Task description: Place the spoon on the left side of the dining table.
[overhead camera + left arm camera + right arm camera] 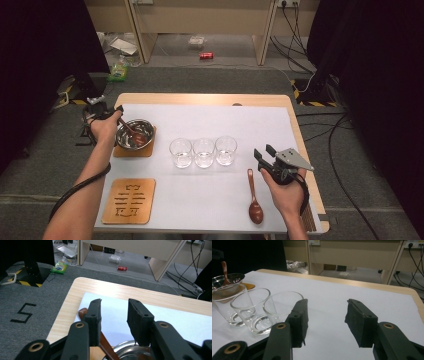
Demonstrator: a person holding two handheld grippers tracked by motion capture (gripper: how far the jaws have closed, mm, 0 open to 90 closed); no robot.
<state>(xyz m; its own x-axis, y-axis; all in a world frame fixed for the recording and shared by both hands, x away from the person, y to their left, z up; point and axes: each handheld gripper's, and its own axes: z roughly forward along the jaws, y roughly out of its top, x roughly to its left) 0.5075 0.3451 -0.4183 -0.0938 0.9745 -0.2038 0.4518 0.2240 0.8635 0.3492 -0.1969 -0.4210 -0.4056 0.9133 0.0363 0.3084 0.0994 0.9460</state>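
Observation:
A steel bowl [135, 134] stands on a wooden coaster [120, 150] at the table's left, with a brown wooden spoon [131, 129] leaning in it. My left gripper [116, 111] hovers at the bowl's far left rim. In the left gripper view its jaws [114, 307] stand apart; the spoon's handle [82, 312] passes beside and under the left jaw, not pinched. Three empty glasses [204, 152] line up mid-table. A second wooden spoon [254, 197] lies near the front edge. My right gripper [263, 151] is open just right of it, nothing between its jaws [327, 310].
An empty patterned wooden coaster [129, 200] lies at the front left. A white mat [210, 120] covers most of the wooden table [200, 99]. In the right gripper view the nearest glass [279, 307] is just left of the jaws. Cables and litter lie on the floor beyond.

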